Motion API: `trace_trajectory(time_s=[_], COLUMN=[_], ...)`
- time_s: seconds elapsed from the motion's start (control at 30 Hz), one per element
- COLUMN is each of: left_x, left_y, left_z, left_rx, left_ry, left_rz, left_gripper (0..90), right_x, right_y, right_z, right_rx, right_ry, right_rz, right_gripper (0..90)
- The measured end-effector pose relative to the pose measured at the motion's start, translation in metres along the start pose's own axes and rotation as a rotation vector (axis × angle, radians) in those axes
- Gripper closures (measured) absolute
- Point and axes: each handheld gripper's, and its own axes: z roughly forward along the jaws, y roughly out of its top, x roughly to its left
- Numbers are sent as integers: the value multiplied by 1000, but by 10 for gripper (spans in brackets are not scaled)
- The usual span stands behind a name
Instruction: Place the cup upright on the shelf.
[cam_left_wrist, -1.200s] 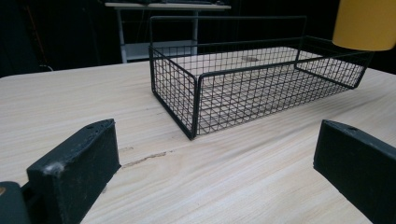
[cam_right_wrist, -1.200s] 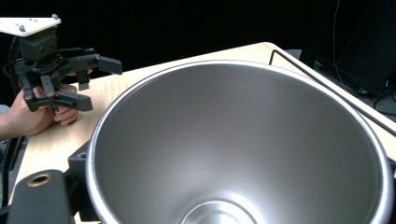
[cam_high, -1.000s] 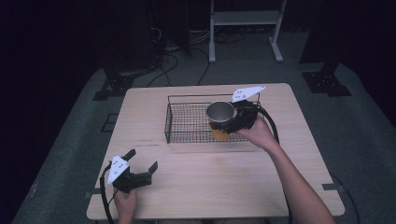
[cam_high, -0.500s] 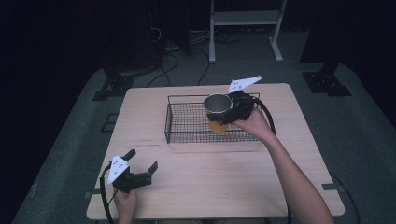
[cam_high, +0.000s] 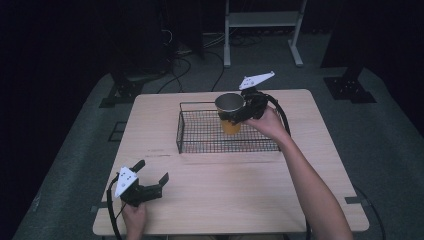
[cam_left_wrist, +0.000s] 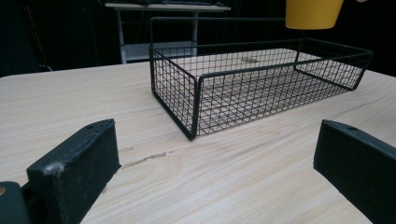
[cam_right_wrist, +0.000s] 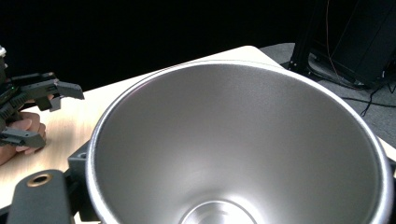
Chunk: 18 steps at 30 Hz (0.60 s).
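Since a second ago the cup (cam_high: 230, 111) has risen and drifted toward the far left part of the wire basket (cam_high: 200, 145), carried by the right gripper (cam_high: 248, 107), while the left gripper (cam_high: 145, 186) has kept its place near the table's near-left corner.

Largest first: the pale wooden table (cam_high: 320, 165) bears the black mesh basket just beyond its middle, and the basket looks empty from the left gripper view. Above the basket's far side hangs the cup, yellow outside and brushed metal inside, upright and clear of the mesh. The right gripper is clamped on it near the rim (exactly how the jaws sit on the wall I cannot tell), and the right gripper view looks straight down into the bare bowl. The left gripper rests on the table with its jaws spread wide, holding nothing.

The cup is probably light and rigid, with a smooth, tapered wall that could slip; a firm hold just under the rim seems safest.
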Motion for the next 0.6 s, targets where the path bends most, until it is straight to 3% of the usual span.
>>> trace_trajectory(time_s=[0.3, 0.6], left_x=[0, 0], left_y=[0, 0], left_z=[0, 0], left_rx=[-1, -2], left_ry=[-1, -3], left_rz=[-2, -5], left_gripper=[0, 0], right_x=[-10, -23], right_y=[6, -5], right_z=[9, 24], right_rx=[4, 21], right_ry=[-3, 6], right_rz=[6, 38], right_gripper=[122, 122])
